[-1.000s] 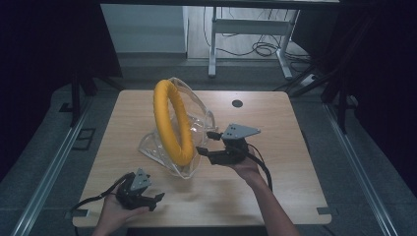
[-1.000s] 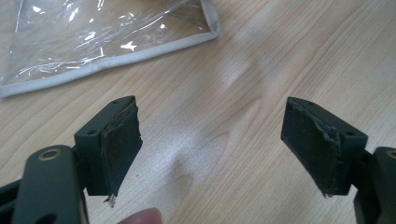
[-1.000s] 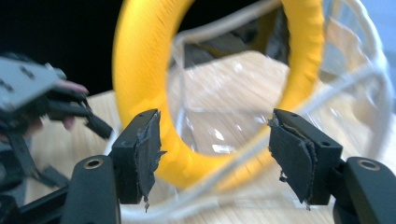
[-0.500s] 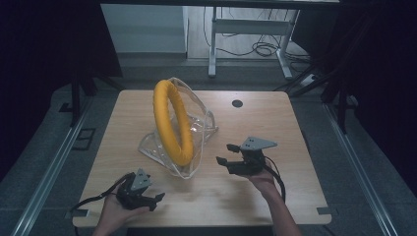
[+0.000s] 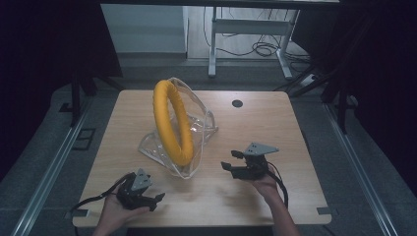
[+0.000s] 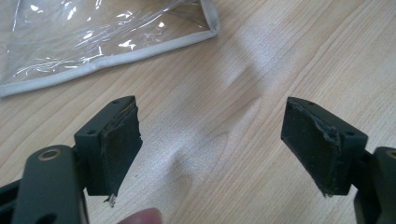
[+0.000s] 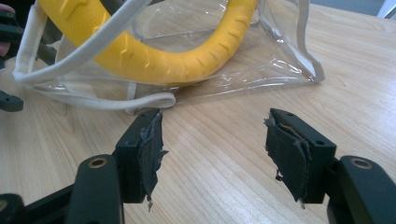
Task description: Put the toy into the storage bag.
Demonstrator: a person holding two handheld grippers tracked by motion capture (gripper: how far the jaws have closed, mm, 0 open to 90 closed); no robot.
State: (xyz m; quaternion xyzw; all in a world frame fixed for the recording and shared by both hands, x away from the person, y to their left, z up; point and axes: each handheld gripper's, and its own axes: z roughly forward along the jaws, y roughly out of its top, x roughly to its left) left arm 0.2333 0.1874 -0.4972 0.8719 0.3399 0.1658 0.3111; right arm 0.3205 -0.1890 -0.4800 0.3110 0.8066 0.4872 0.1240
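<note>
Both grippers: your left gripper [image 5: 158, 197] sat low at the near-left of the bench [image 5: 295, 123] and your right gripper [image 5: 234, 161] hung near its right-centre; neither touched anything.
Fingers: apart on both, with bare wood between the pads in each gripper view, nothing clamped.
Ring: the yellow ring [image 5: 172, 123] stood on edge inside the clear bag [image 5: 199, 125], leaning, its lower arc resting on the bag's floor [image 7: 154, 60].
Bag: it stood mid-bench, left of centre, mouth open and held up by the ring; white trim ran along its edges and a white strap [image 7: 116, 100] lay looped on the wood just ahead of your right fingers.
Done: judging by how things lay, the ring was already bagged and let go.
Left: little, by my reading; perhaps settling or closing the bag, since its mouth gaped.
Look: the ring seemed foam-like with shallow ribbed notches; the bag was glossy, creased, thin plastic, likely to slump if nudged.
Near corner: a trimmed bag corner [image 6: 205, 28] lay flat ahead of your left fingers, apart from them.
</note>
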